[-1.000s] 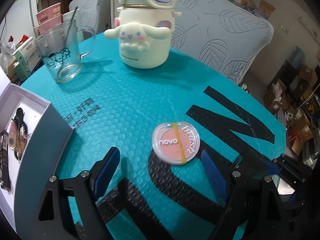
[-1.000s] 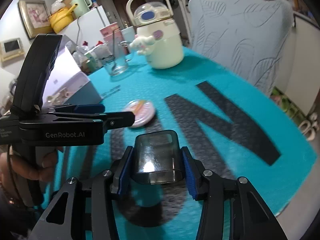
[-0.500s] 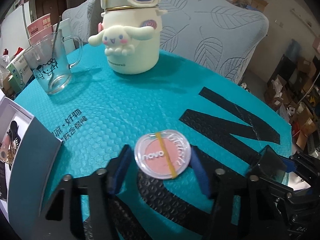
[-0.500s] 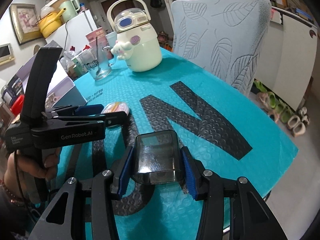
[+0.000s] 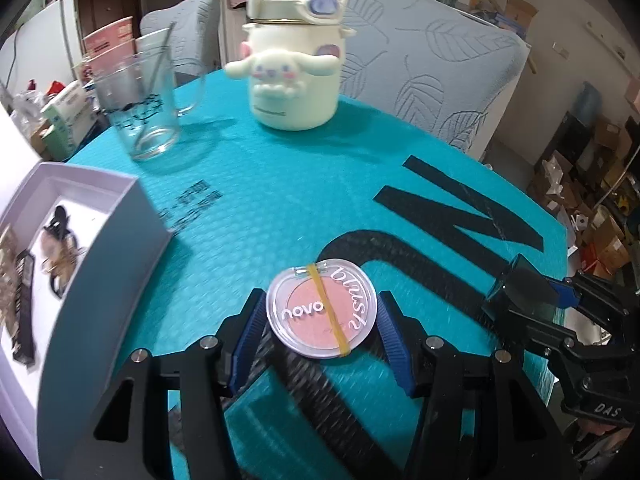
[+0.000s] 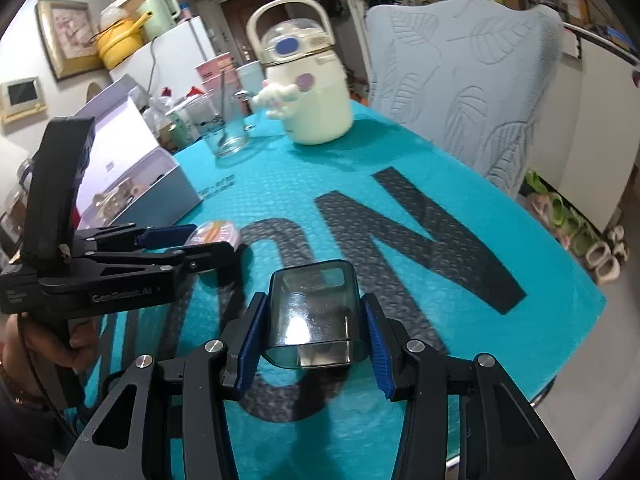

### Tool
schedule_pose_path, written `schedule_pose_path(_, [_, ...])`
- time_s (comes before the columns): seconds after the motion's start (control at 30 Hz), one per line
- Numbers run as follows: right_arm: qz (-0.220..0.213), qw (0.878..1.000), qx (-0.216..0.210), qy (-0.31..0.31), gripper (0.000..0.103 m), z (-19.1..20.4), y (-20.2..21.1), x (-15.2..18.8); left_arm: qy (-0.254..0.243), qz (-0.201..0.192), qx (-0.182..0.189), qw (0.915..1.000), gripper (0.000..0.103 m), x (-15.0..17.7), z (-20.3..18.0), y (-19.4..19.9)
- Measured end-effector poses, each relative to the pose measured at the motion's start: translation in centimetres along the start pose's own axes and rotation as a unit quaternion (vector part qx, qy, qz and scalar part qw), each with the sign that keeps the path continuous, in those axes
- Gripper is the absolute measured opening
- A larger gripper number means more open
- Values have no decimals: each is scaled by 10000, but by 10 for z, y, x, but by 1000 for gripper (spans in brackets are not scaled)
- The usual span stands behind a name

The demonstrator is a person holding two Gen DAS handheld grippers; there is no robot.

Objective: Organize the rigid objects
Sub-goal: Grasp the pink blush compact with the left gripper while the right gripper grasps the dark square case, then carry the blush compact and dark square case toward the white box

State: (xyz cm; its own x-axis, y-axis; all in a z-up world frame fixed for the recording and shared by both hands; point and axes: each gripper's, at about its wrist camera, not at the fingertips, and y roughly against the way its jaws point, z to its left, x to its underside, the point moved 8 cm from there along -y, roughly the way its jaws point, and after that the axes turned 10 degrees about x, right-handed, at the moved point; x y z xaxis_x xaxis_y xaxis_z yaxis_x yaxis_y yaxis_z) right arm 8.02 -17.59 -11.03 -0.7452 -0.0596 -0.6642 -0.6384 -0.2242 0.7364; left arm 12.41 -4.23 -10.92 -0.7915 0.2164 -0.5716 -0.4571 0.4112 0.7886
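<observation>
I am clamping the round blush compact (image 5: 321, 312) in my left gripper (image 5: 320, 322), its blue pads pressing on the clear rim at either side, and I am holding it just above the teal bubble-wrap table cover (image 5: 280, 184), near the open white storage box (image 5: 100, 240) that sits at the left edge with hair clips already lying inside. My right gripper (image 6: 312, 338) is squeezing a smoky translucent rectangular case (image 6: 316, 316), also off the table, and in the left wrist view it is hanging close by at the right. I am worrying most about the compact: I am gripping a smooth, curved plastic edge with narrow pads, so I judge it could pivot or squirt out if I tilt my wrist quickly on the way to the box, and the yellow rubber band (image 5: 328, 308) around it suggests the lid does not stay shut by itself. The box wall is standing fairly high, so I could clip it with the compact or a finger if I come in low. My two grippers are working near one another, so swinging both toward the box together could knock them. The glass mug (image 5: 140, 112) with a spoon in it and the cream cartoon-dog water bottle (image 5: 296, 76) are standing farther back, well apart from my path. Around the table I am seeing a leaf-patterned chair cover (image 6: 472, 72), a white fridge, stacked cardboard boxes and shoes on the floor.
</observation>
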Motion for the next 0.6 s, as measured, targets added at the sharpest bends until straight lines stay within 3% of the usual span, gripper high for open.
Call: schedule_pose_path(0.6, [-22, 9978, -417, 515, 46, 65, 8, 7, 392, -260, -205, 9987, 55, 37, 18, 48])
